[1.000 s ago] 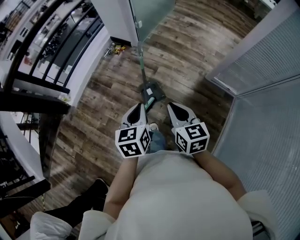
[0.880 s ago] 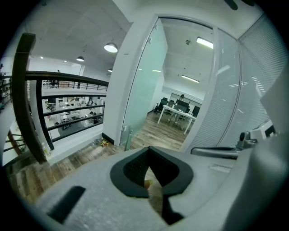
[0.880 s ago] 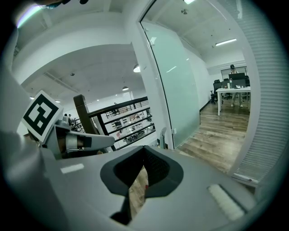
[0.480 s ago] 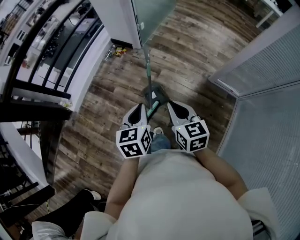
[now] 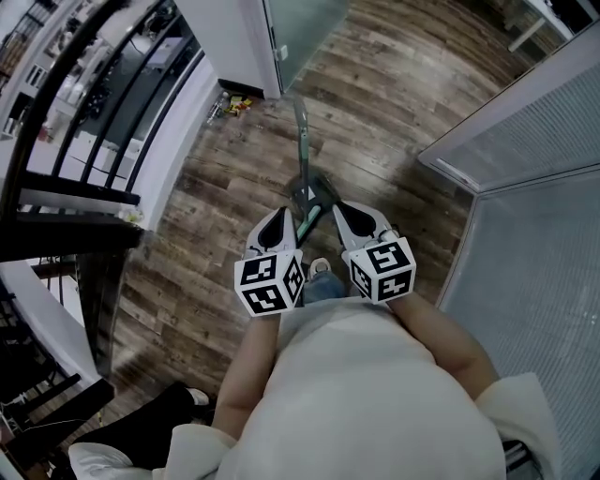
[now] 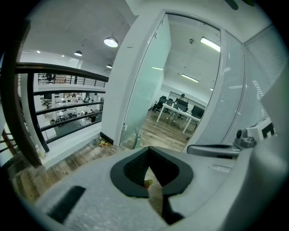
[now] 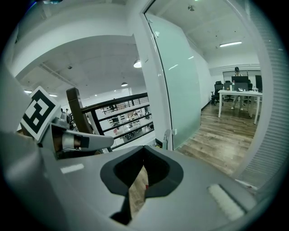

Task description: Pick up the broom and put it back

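The broom has its head on the floor just ahead of and between the left gripper and right gripper, handle running away toward the glass door; both jaw pairs are closed and empty.

The person holds both grippers out ahead of the chest, side by side and near each other, pointing forward and tilted downward. The left gripper has its fingers closed tip to tip with nothing between them; only a narrow wedge-shaped gap shows behind the touching tips. The right gripper matches it: its fingers meet at the tips and carry nothing. The left cube and right cube sit at the rear of their grippers, roughly level with one another. The left forearm and right forearm reach forward, bare below pale sleeves, with elbows bent and spread outward.
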{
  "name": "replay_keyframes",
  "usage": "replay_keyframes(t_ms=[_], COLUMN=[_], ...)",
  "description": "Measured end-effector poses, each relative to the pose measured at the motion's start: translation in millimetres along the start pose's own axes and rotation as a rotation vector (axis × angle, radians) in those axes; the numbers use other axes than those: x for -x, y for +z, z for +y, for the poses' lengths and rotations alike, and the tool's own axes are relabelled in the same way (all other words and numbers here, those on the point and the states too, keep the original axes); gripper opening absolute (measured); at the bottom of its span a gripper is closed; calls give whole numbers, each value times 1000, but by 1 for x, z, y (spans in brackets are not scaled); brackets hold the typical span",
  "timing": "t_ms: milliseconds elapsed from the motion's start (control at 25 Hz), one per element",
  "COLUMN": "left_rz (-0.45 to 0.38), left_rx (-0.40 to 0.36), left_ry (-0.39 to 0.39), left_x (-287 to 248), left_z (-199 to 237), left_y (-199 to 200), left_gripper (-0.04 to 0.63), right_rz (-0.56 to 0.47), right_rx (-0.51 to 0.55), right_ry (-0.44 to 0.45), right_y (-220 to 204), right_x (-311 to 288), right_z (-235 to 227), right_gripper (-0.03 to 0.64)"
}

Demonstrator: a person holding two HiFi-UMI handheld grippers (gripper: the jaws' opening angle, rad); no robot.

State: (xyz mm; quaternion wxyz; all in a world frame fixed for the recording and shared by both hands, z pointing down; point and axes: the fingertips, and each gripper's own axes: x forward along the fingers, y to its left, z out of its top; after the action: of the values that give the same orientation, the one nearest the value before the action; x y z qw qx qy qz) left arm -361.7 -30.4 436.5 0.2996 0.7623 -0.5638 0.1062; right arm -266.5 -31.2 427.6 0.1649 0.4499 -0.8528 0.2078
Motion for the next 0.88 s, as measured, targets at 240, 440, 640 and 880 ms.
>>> replay_keyframes(t_ms=[240,440,640,880], left_rz=[23,27,26,21], left_rx=[7,30,47,55], left_ry=[-3,27,66,95], left_x=[-8,-16,-30,-47], left_z=[4,14,24,41], left_y=[-5,-8,-5,-10], left_gripper=[9,9,9,9], right_rz=[20,32,53,71], right_rx=[4,-12,-20,-19], right_ry=[-12,-22,0,16], right_y=[-2,-2,-1,-4], right_x=[-10,-26,-49,-80], right_z=[-3,-15,-30,-42], right_gripper=[6,15,32,71])
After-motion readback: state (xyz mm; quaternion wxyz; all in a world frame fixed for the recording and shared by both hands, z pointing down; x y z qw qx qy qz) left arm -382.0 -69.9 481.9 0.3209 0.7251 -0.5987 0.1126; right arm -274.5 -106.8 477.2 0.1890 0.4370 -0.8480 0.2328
